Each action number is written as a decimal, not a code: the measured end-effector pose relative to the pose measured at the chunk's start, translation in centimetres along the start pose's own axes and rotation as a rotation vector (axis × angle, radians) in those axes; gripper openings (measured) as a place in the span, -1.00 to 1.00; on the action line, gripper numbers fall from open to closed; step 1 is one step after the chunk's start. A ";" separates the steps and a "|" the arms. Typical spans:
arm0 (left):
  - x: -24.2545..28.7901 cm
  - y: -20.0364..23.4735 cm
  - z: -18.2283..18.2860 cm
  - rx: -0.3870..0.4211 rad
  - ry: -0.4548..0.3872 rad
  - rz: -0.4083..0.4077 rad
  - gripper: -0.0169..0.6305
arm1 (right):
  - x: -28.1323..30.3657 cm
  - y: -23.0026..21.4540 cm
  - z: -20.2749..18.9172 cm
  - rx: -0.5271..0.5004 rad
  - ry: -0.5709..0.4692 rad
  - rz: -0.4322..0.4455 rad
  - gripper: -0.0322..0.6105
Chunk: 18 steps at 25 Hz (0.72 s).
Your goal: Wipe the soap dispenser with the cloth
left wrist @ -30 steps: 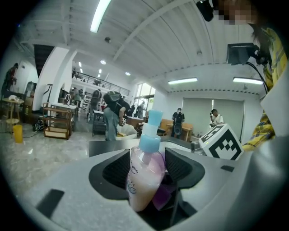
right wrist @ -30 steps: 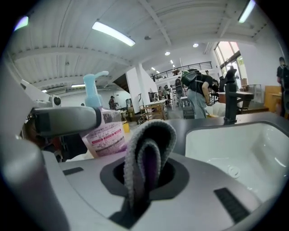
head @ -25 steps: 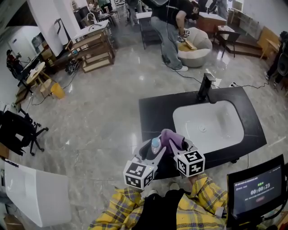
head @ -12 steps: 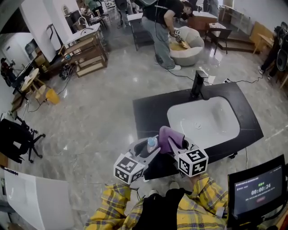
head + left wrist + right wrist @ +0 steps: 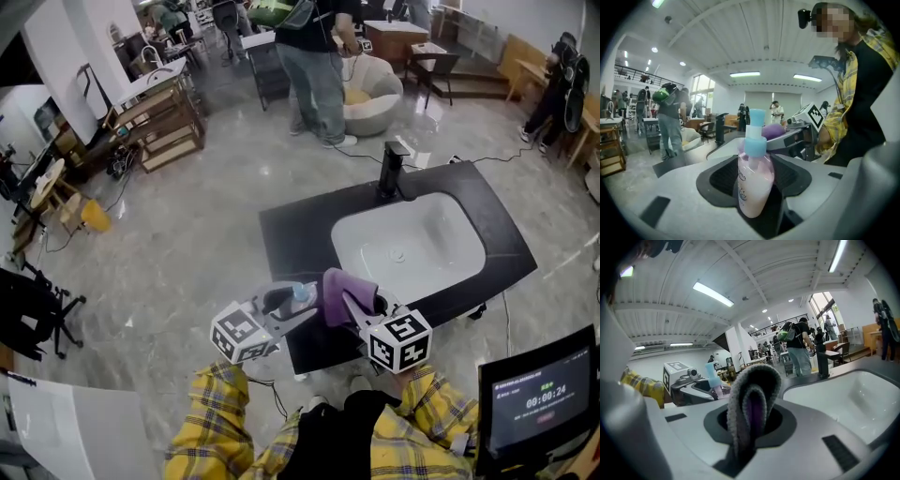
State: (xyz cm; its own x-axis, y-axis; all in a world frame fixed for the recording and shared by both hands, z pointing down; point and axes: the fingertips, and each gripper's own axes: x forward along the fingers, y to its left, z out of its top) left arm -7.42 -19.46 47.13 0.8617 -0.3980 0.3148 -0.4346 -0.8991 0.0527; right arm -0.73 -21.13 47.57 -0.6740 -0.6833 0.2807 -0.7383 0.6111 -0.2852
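Soap dispenser [image 5: 300, 292] in left tongs [image 5: 292, 302] has swung left, beside cloth [image 5: 343, 292].

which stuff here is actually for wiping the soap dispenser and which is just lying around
For the job:
- soap dispenser, gripped in the left tongs
- purple cloth, gripped in the right tongs

Just lying about:
- sink
- faucet
- black counter
- timer screen
- round chair
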 end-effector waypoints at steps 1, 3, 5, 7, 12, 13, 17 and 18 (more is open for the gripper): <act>-0.1 -0.2 0.1 0.007 0.000 -0.029 -0.31 | -0.3 0.1 0.1 0.000 -0.002 -0.004 -0.77; 0.0 -0.3 0.2 0.017 0.000 -0.086 -0.31 | -0.9 -0.1 0.2 0.003 -0.007 -0.012 -0.77; 0.3 -0.3 0.1 0.021 -0.001 -0.131 -0.31 | -1.3 -0.4 0.1 0.007 -0.010 -0.019 -0.77; 0.4 -0.2 -0.1 0.021 0.002 -0.160 -0.31 | -1.7 -0.7 -0.2 0.008 -0.011 -0.026 -0.77; 0.6 -0.1 -0.2 -0.008 0.000 -0.128 -0.30 | -2.4 -1.1 -0.4 0.016 -0.018 -0.045 -0.77; 0.6 0.0 -0.1 -0.013 -0.007 -0.107 -0.26 | -2.4 -1.0 -0.3 0.017 -0.021 -0.045 -0.77; 0.1 0.5 0.4 -0.066 -0.066 0.022 -0.09 | -2.1 -0.7 -0.2 0.018 -0.026 -0.030 -0.77; -0.2 0.7 0.6 -0.093 -0.085 0.075 -0.08 | -2.0 -0.5 -0.2 0.016 -0.027 -0.024 -0.77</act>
State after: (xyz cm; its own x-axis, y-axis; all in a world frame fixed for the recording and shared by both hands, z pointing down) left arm -7.76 -20.06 46.57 0.8434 -0.4809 0.2396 -0.5174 -0.8471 0.1212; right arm 0.97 -19.96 47.29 -0.6549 -0.7084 0.2634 -0.7539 0.5878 -0.2936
